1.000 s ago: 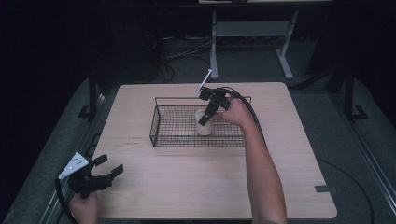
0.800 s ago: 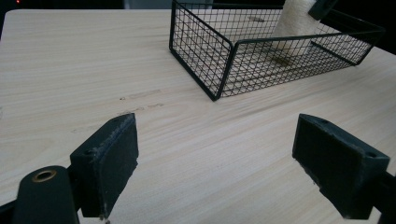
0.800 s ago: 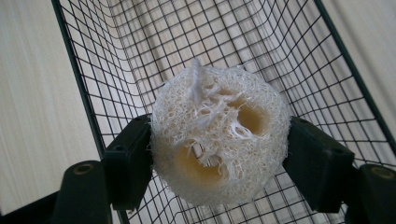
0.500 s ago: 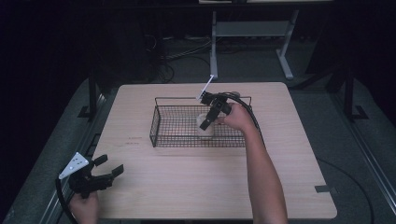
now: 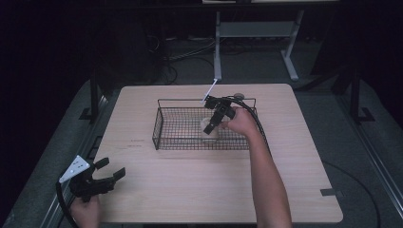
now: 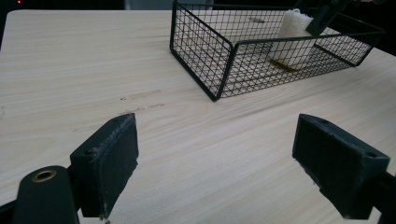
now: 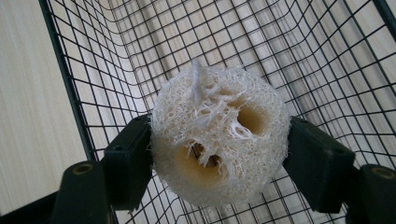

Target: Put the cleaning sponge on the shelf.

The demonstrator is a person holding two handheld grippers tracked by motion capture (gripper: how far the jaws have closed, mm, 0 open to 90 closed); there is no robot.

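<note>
Right gripper [image 7: 217,154]: your jaws are clamped on the loofah sponge [image 7: 218,140], one pad pressing each side.
Loofah sponge: inside the wire basket [image 5: 176,130], toward its right end — standing on the mesh floor.
Wire basket: on the table [image 5: 190,190], toward the far edge.
Left gripper [image 6: 233,158]: your jaws are spread wide, holding nothing — near the table's near-left corner.

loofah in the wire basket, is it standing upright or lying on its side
Upright. The loofah stands on end on the floor of the wire basket, and the right tongs grip its sides from above.
</note>
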